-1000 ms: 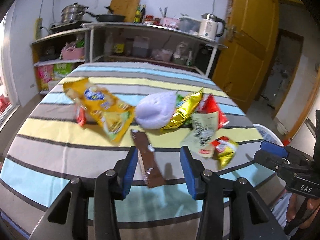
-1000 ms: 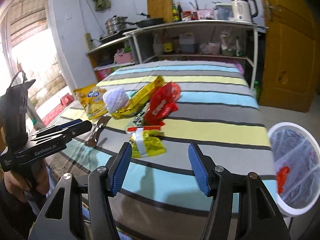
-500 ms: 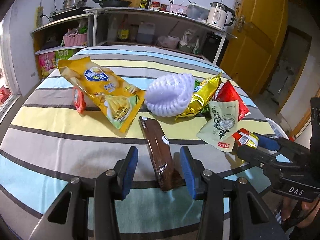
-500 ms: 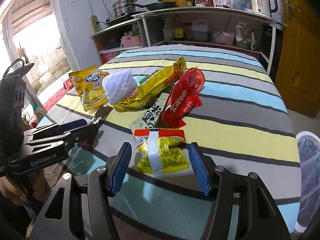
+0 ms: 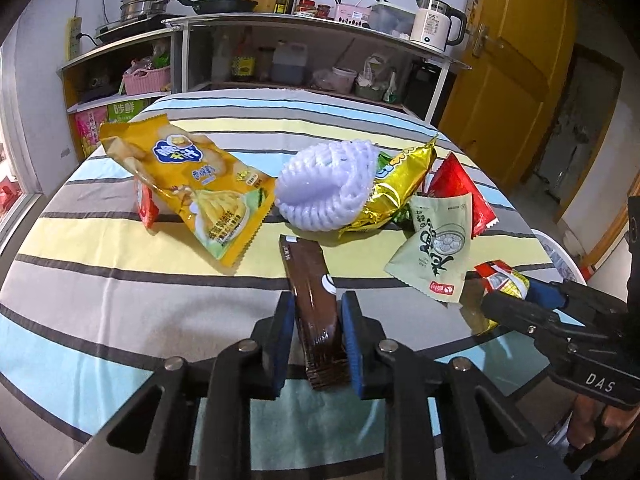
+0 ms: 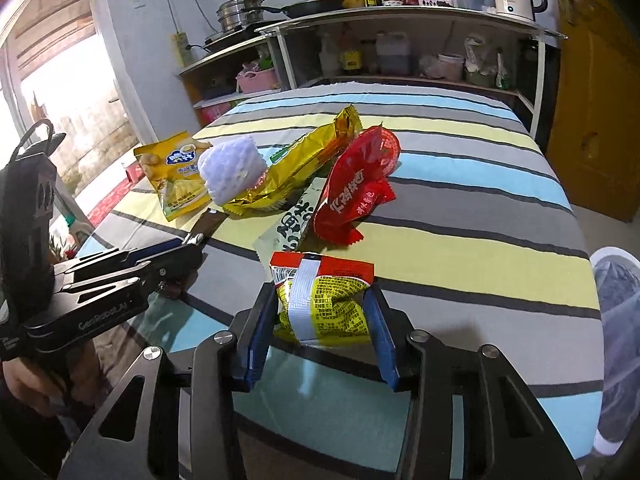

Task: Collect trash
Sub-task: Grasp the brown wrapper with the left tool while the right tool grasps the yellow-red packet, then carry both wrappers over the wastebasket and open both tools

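Item 1: brown wrapper (image 5: pixel 311 300). It is seen lengthwise between the blue pads of the left gripper (image 5: pixel 316 344), its near end level with the pad bases and its far end reaching past the fingertips toward the white foam net (image 5: pixel 326 188). The pads appear to touch both long edges; the jaws are closing, drawn close together on the wrapper. Its underside is hidden, so whether it is lifted off the striped tablecloth (image 5: pixel 100 300) cannot be told.

Item 2: yellow-and-red packet (image 6: pixel 324 300). It is lodged between the pads of the right gripper (image 6: pixel 320 332), its red-banded end beyond the fingertips. The jaws are closing at a middling width; the packet's sides are bulged and creased against both pads, so a grip seems begun. Its lower edge is covered by the fingers.

Item 3: remaining litter, ahead of both sets of fingers. Recorded are a large yellow snack bag (image 5: pixel 192 192) left of the left gripper's line, a gold wrapper (image 5: pixel 396 188), a red packet (image 6: pixel 360 184) and a pale green sachet (image 5: pixel 436 256), overlapping so that their edges are partly hidden.

Item 4: white bin (image 6: pixel 616 344), right of the right gripper's fingers, cut off by the frame edge.
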{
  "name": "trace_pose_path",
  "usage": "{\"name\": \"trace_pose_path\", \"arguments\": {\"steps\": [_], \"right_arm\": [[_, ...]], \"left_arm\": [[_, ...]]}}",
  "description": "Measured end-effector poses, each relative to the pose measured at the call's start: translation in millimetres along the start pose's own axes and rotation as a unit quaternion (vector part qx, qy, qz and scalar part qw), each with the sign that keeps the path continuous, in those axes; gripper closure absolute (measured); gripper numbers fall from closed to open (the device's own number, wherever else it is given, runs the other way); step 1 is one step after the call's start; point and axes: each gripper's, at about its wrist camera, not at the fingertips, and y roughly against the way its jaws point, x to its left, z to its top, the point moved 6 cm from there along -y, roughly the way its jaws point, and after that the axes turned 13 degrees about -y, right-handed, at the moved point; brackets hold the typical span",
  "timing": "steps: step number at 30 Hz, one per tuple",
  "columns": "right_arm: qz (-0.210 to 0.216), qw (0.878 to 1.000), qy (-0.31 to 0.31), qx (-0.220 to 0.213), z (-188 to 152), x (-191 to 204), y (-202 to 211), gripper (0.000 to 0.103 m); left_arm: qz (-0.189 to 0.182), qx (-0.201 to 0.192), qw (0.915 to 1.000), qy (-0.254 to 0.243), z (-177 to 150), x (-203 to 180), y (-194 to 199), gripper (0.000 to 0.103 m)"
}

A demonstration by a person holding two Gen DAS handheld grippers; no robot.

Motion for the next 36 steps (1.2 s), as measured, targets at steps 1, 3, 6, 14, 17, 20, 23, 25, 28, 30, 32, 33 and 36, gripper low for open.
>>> {"name": "trace_pose_path", "arguments": {"steps": [1,3,6,14,17,20,23,25,28,30,32,33,36], "right_arm": [[0.0,1.0,-0.001,-0.002,-1,-1,2,0.058],[0.0,1.0,-0.003,-0.005,-1,-1,5,0.058],[-0.002,1.0,-0.007,-0.012,-1,-5,13,0.058],[-0.01,0.999,-0.019,-0.034,-4,-16,36,0.058],[-0.015,0.999,-0.025,-0.043,-5,-22,46,0.058],[-0.022,0.998,-0.032,-0.052,-6,-31,56,0.058],[-0.032,0.997,-0.042,-0.061,-7,-40,65,0.058],[-0.04,0.996,-0.048,-0.068,-7,-48,73,0.058],[-0.051,0.994,-0.058,-0.078,-6,-61,85,0.058],[-0.059,0.993,-0.063,-0.084,-6,-69,92,0.058],[-0.068,0.991,-0.07,-0.091,-6,-79,100,0.058],[-0.072,0.99,-0.073,-0.094,-6,-83,104,0.058],[-0.086,0.987,-0.087,-0.105,-4,-101,115,0.058]], "left_arm": [[0.0,0.0,1.0,0.0,0,-1,0,0.079],[-0.005,-0.001,1.0,0.0,0,-3,2,0.08],[-0.012,-0.005,0.9999,-0.005,-2,-10,7,0.081],[-0.032,-0.028,0.9989,-0.02,6,-32,25,0.081],[-0.04,-0.038,0.9981,-0.027,12,-40,31,0.081],[-0.051,-0.045,0.9969,-0.038,17,-55,37,0.081],[-0.064,-0.05,0.9955,-0.048,22,-69,38,0.081],[-0.075,-0.052,0.9943,-0.055,26,-80,38,0.081],[-0.089,-0.057,0.992,-0.069,34,-97,38,0.081],[-0.101,-0.061,0.9901,-0.077,40,-110,37,0.081],[-0.111,-0.064,0.9881,-0.085,45,-122,36,0.081],[-0.116,-0.065,0.9872,-0.088,48,-128,36,0.081],[-0.13,-0.069,0.9843,-0.098,55,-144,34,0.081]]}}
